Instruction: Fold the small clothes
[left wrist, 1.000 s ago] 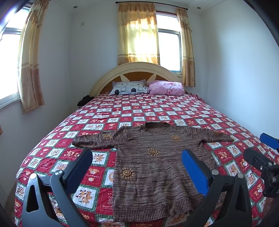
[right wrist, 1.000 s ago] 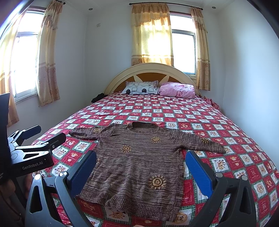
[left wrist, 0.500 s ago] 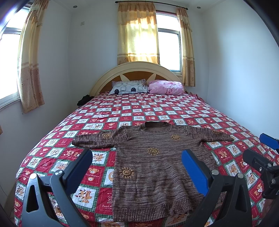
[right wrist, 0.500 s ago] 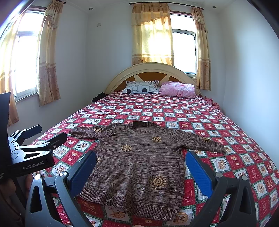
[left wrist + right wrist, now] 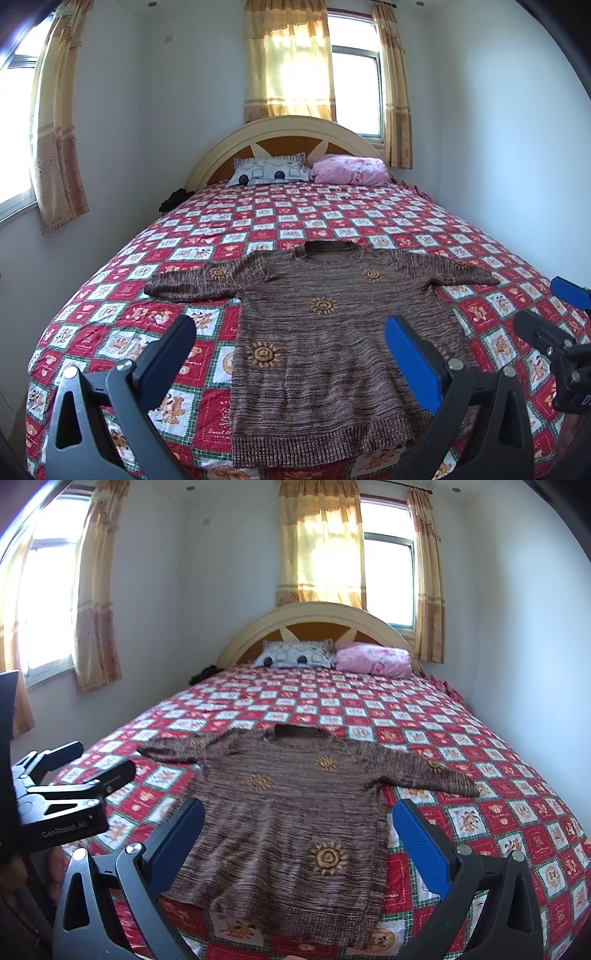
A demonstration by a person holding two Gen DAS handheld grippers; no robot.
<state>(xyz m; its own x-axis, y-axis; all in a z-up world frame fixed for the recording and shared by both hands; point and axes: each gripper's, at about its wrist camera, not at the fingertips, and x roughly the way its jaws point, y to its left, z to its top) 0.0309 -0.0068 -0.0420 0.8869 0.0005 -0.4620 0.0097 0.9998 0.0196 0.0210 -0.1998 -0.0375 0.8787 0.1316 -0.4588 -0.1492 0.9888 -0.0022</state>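
Observation:
A small brown knitted sweater (image 5: pixel 332 343) with orange sun patches lies flat, face up, near the foot of the bed, both sleeves spread out; it also shows in the right wrist view (image 5: pixel 288 812). My left gripper (image 5: pixel 290 343) is open and empty, held above the hem end of the sweater. My right gripper (image 5: pixel 297 829) is open and empty, also above the hem end. The right gripper shows at the right edge of the left wrist view (image 5: pixel 554 325), and the left gripper at the left edge of the right wrist view (image 5: pixel 70 786).
The bed has a red and white checked quilt (image 5: pixel 332 218). A patterned pillow (image 5: pixel 269 171) and a pink pillow (image 5: pixel 351 170) lie by the curved headboard (image 5: pixel 288 129). A dark item (image 5: pixel 173 199) sits at the bed's far left edge. Walls stand close on both sides.
Both grippers have moved slightly forward and lower toward the sweater. The sweater has not moved and both grippers stay open.

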